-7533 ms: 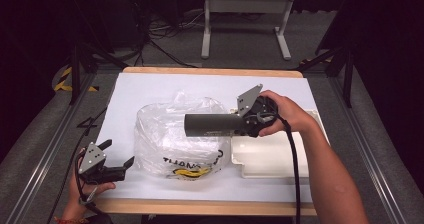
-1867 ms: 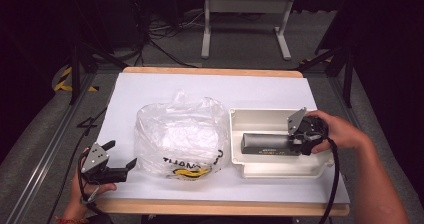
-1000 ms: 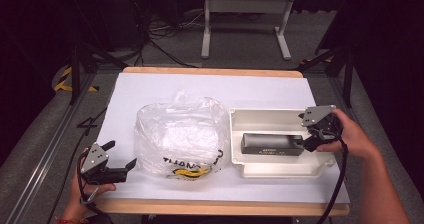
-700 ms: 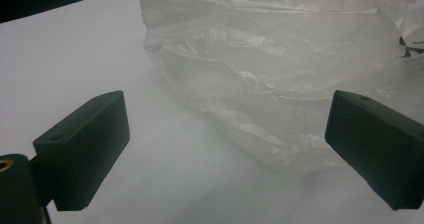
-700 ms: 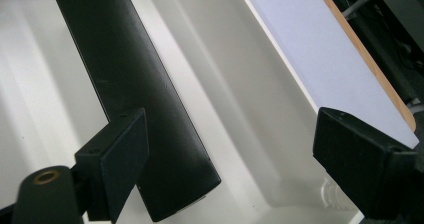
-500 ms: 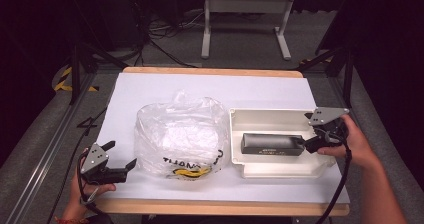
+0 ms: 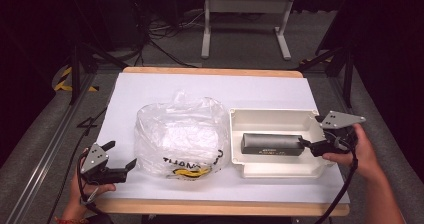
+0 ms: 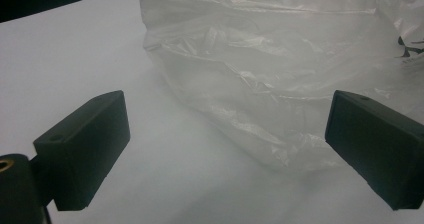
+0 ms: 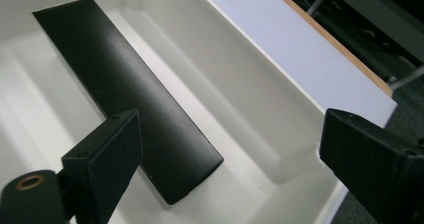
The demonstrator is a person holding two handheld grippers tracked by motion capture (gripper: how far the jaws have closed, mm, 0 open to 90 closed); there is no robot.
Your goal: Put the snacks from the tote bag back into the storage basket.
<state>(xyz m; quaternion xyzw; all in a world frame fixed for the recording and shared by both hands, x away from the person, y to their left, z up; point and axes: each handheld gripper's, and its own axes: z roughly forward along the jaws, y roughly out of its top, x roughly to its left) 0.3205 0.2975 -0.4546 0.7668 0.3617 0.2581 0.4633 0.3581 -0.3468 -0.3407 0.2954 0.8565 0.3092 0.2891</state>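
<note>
Placement looks done: black box (image 7: 273,144) lies flat inside the white tray (image 7: 270,116), right of the plastic bag (image 7: 180,134). Right gripper (image 7: 307,144) sits at the tray's end, jaws released and empty. Left gripper (image 7: 131,163) rests on the worktop (image 7: 210,89), jaws spread.

Bag (image 7: 180,134) print partly hidden by folds; contents unreadable through cloudy plastic.
</note>
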